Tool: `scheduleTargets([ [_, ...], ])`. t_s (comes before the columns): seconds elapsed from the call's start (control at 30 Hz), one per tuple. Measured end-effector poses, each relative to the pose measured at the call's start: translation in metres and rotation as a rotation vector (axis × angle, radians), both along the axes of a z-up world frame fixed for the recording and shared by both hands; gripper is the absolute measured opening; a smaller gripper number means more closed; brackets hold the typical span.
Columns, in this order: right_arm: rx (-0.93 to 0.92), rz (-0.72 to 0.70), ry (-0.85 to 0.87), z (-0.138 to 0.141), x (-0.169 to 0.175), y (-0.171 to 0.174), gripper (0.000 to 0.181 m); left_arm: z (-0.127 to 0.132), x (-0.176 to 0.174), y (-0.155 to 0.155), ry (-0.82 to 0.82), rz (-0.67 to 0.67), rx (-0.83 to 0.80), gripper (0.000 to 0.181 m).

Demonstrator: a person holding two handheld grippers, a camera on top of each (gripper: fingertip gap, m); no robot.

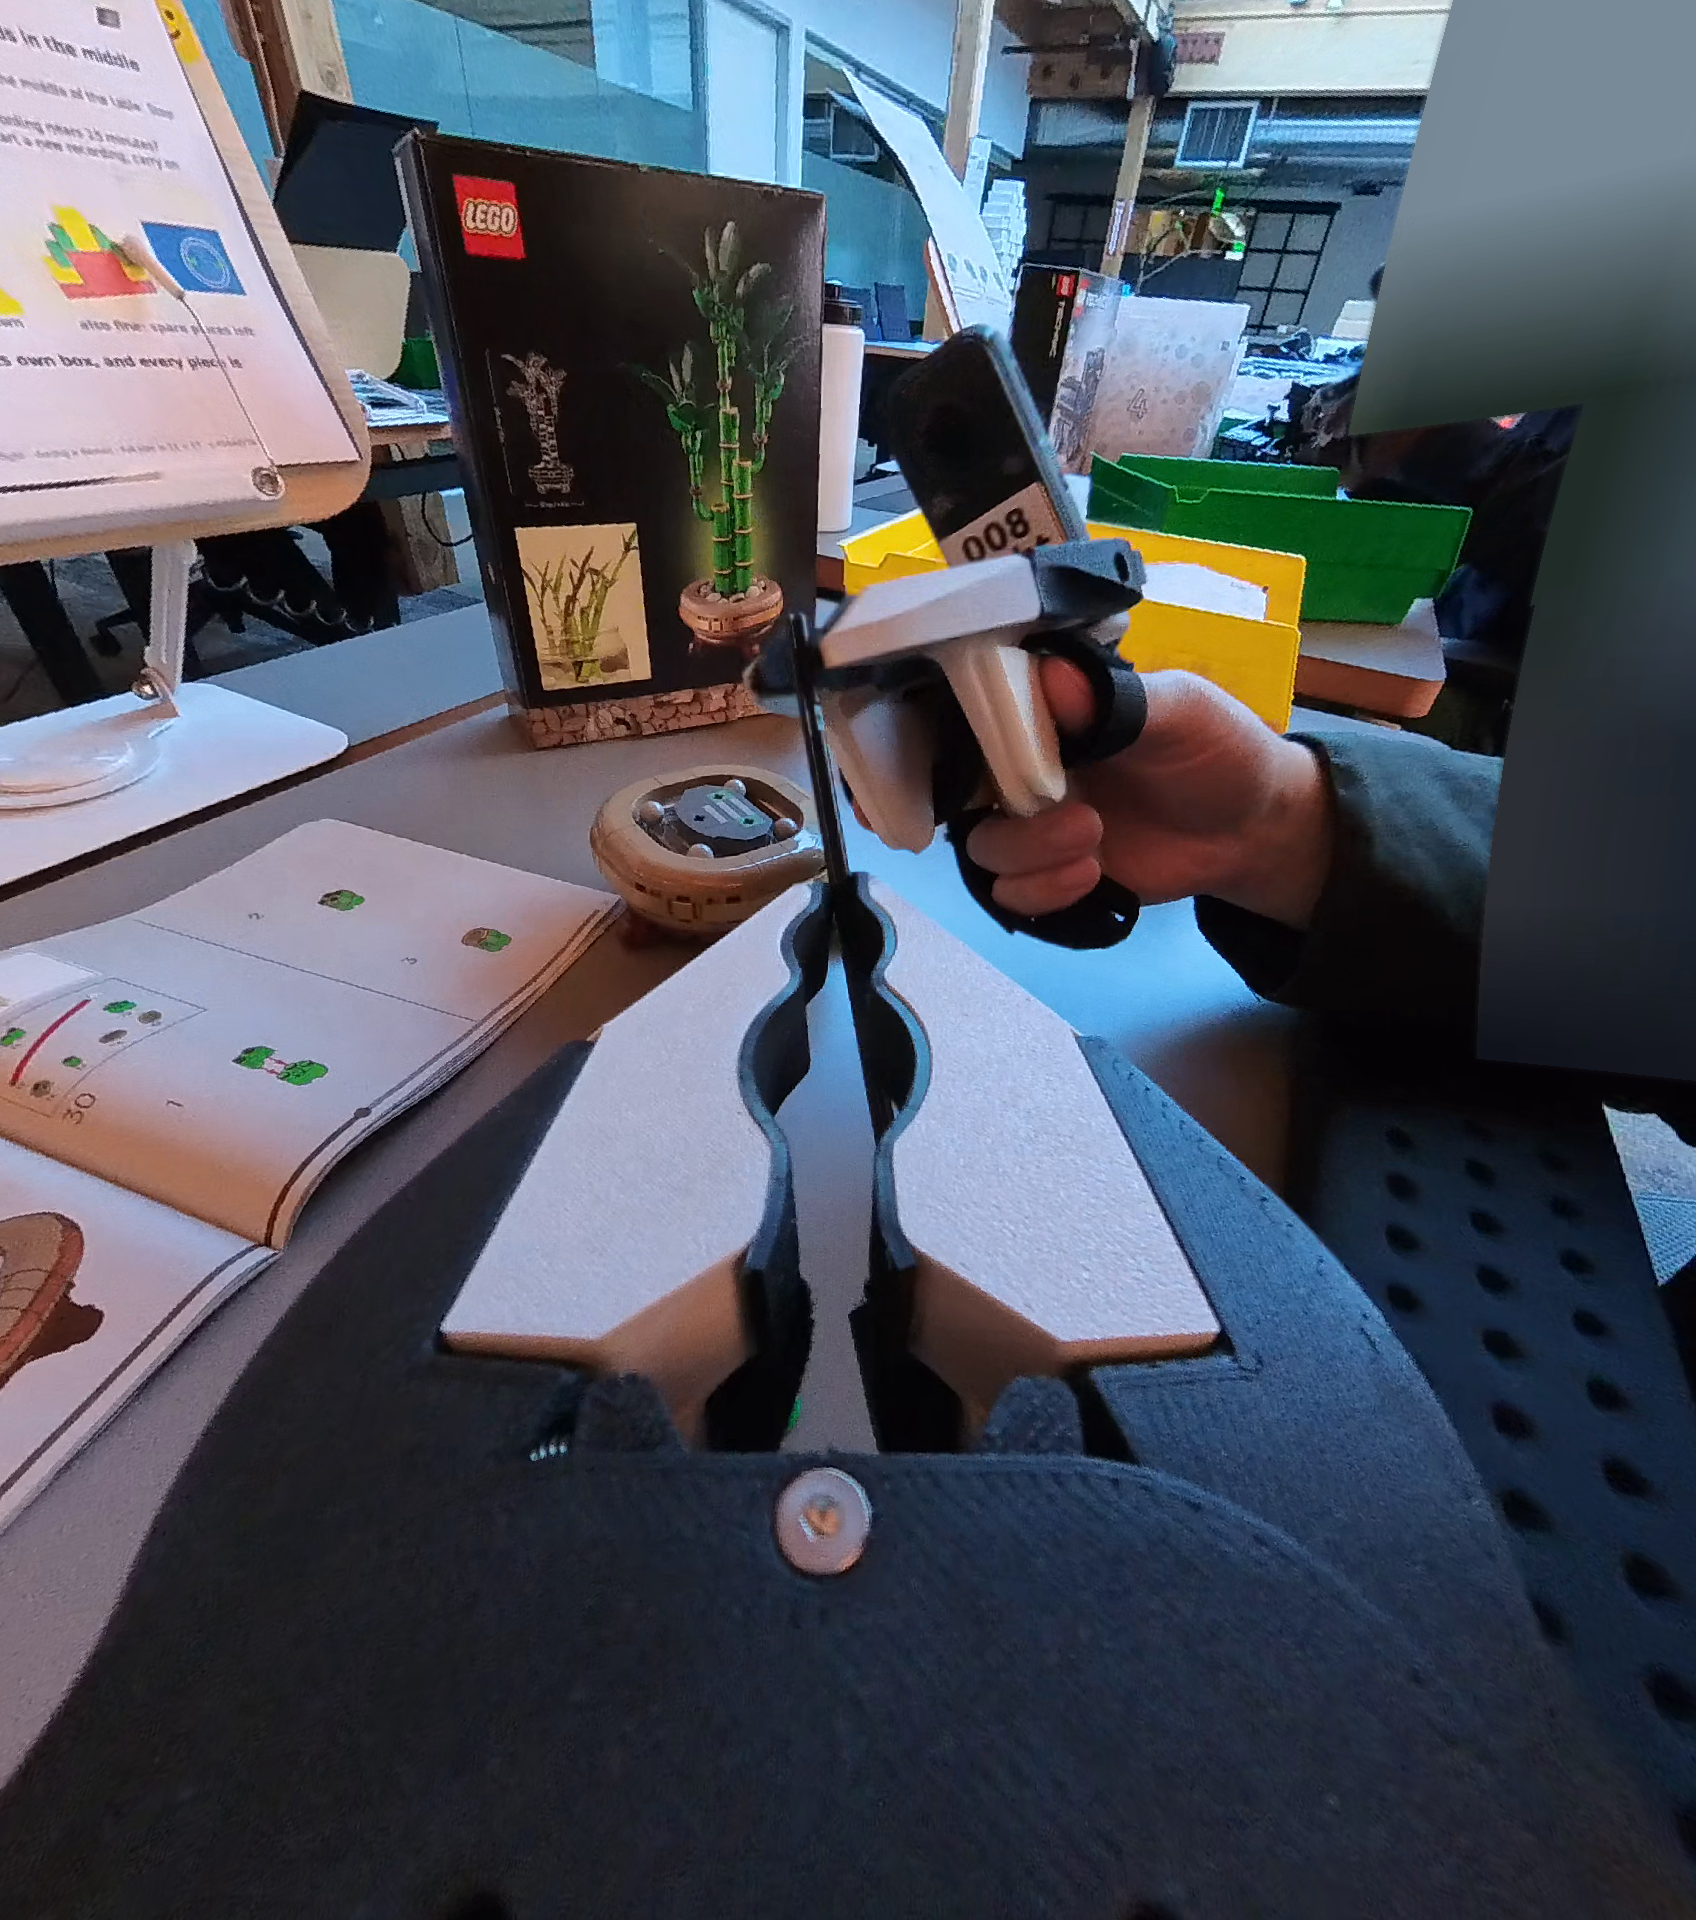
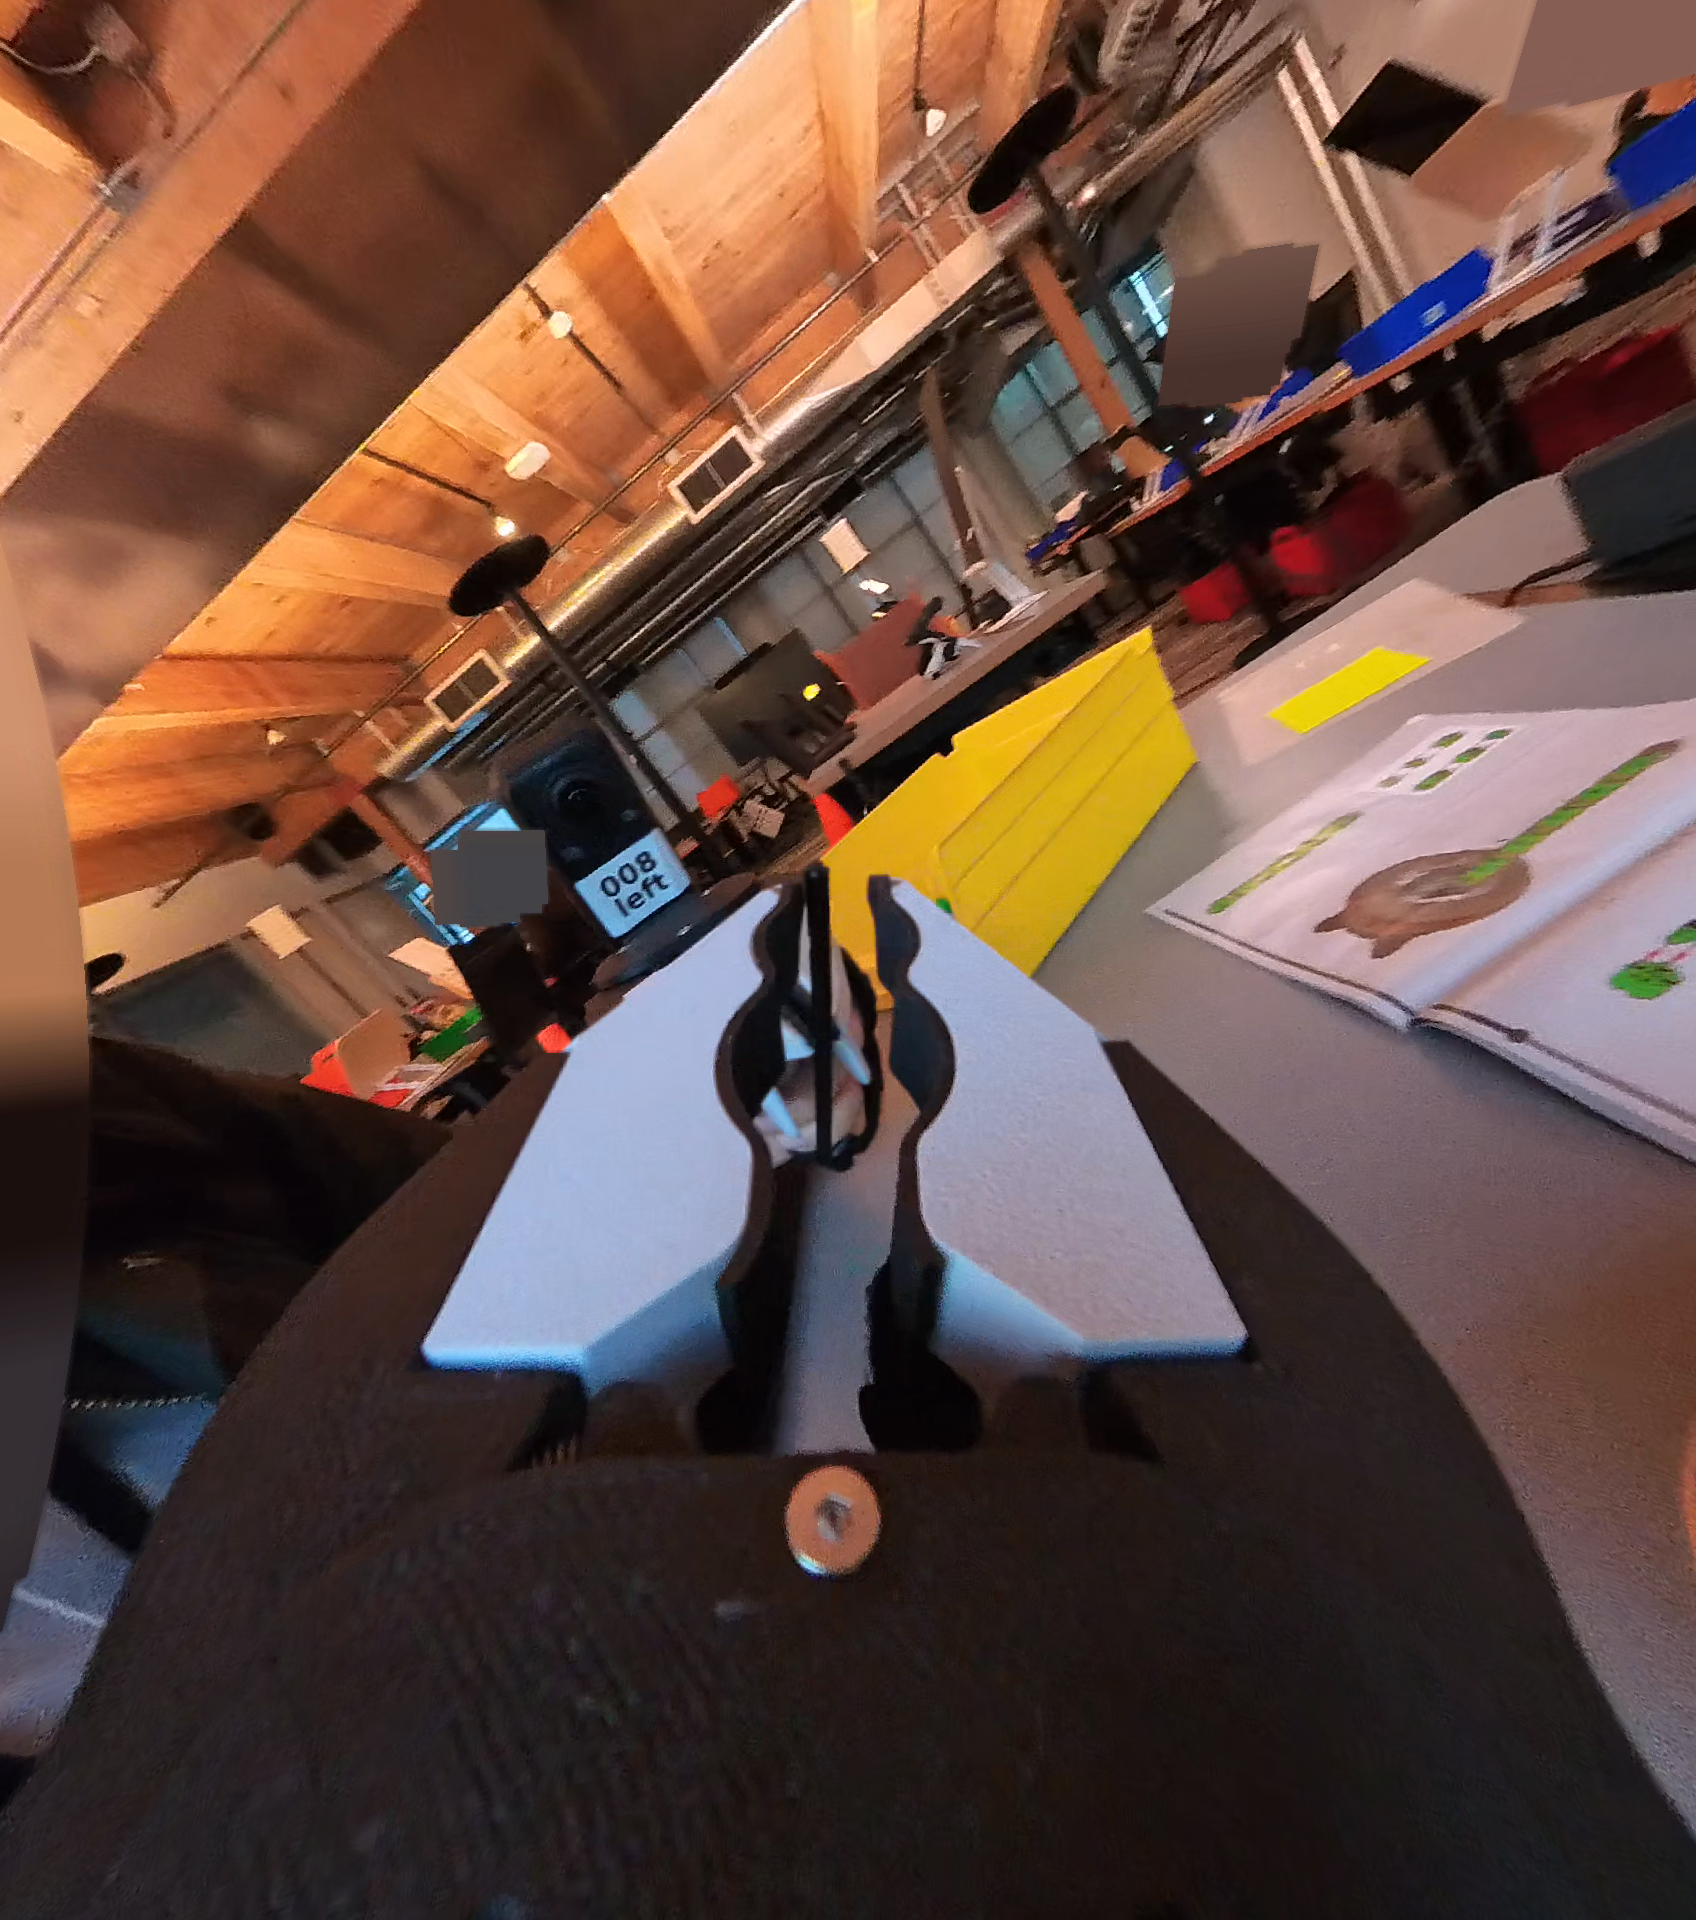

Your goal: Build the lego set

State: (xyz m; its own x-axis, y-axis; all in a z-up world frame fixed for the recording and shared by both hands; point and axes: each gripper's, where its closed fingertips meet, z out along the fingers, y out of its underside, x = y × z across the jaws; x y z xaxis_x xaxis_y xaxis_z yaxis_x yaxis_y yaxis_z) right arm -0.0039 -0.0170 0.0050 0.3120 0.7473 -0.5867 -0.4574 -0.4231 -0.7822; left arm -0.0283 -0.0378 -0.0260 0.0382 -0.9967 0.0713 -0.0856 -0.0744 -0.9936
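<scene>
Item: thin black rod (image 1: 828, 769), a long axle-like part of the set, held between both tools above the bench (image 1: 470, 769). Left gripper (image 1: 839, 914): jaws narrowed onto the rod's lower end, tips pinching it. Right gripper (image 1: 792, 675): seen in the left wrist view carried by a hand (image 1: 1150, 821), gripping the rod's upper end; in the right wrist view its jaws look nearly closed around the same rod (image 2: 818, 1029), though contact on both pads cannot be confirmed there. Item: tan rounded pot base (image 1: 709, 836), partly built, dark plate and grey studs on top, standing on the bench just beyond the left tool and touching the far corner of the open instruction booklet (image 1: 304, 1018). Item: set box (image 1: 615, 447), upright toward the far edge. Item: yellow bin (image 1: 1208, 613), at the far right edge; green bin (image 1: 1280, 530) behind it. Item: white stand with printed sheet (image 1: 75, 239), far left corner. Progress, judged: early; only the pot base appears assembled, no stalk segments are visible on it or the rod, and the green stems and leaves remain to be built. The rod is not yet seated in the base.
</scene>
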Motion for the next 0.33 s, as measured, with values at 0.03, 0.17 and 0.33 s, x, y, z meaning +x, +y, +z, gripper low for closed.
scheduleTargets([
  [0.03,0.007,0.018,-0.007,0.000,-0.004,-0.002,0.011,0.000,0.000,0.000,-0.003,-0.004,-0.005,0.001],
  [0.17,0.056,0.046,-0.046,0.001,-0.013,-0.009,0.003,-0.002,0.001,-0.005,0.008,-0.033,-0.011,0.002],
  [0.33,0.043,0.113,0.046,0.009,-0.008,-0.014,0.003,0.001,0.002,-0.014,-0.028,-0.108,-0.110,0.037],
])
